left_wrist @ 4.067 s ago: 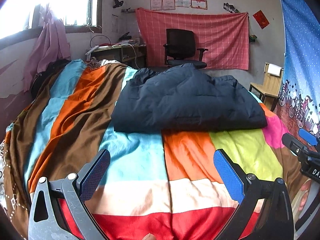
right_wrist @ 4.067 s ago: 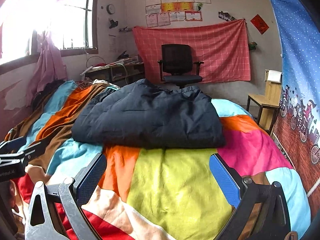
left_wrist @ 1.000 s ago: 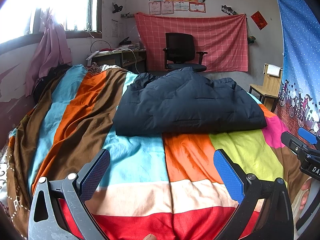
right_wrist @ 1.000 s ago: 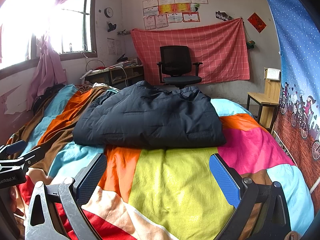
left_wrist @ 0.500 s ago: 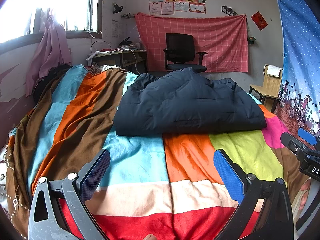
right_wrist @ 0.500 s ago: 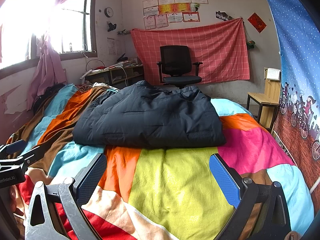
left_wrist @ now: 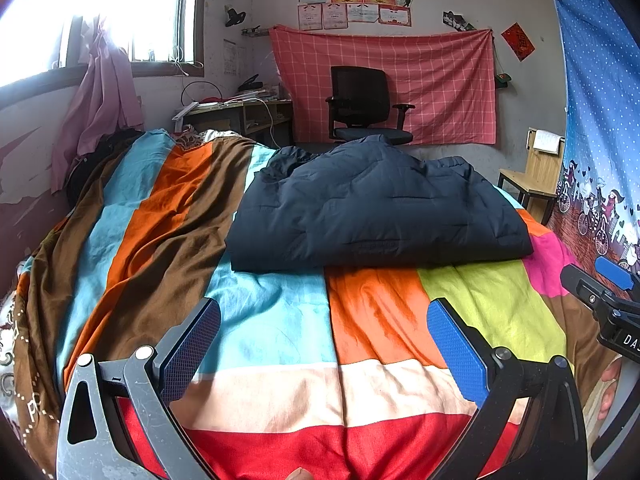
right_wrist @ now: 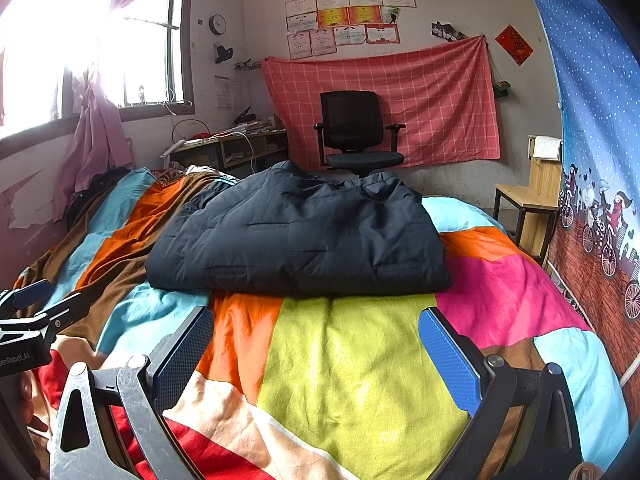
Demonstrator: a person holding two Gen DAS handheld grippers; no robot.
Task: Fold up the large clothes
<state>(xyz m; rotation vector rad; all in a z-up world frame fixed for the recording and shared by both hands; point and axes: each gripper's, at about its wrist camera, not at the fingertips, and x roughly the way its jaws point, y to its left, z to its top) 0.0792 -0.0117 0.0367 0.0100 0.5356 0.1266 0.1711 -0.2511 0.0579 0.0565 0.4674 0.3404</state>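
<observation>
A dark navy padded jacket (left_wrist: 376, 208) lies folded into a thick rectangle on the bed's colourful patchwork cover (left_wrist: 276, 332); it also shows in the right wrist view (right_wrist: 300, 236). My left gripper (left_wrist: 324, 344) is open and empty, held above the cover well short of the jacket's near edge. My right gripper (right_wrist: 316, 348) is open and empty too, over the yellow-green patch, short of the jacket. Each gripper shows at the edge of the other's view, the right one (left_wrist: 608, 296) and the left one (right_wrist: 28, 320).
A black office chair (left_wrist: 360, 108) stands beyond the bed before a red checked cloth (left_wrist: 400, 84). A desk (left_wrist: 236, 116) is at the back left under the window. A wooden chair (left_wrist: 532, 176) and a blue patterned curtain (left_wrist: 600, 140) are on the right.
Nothing has visibly changed in the last second; both grippers stay open and still. Since 4 s ago both views have shifted slightly.
</observation>
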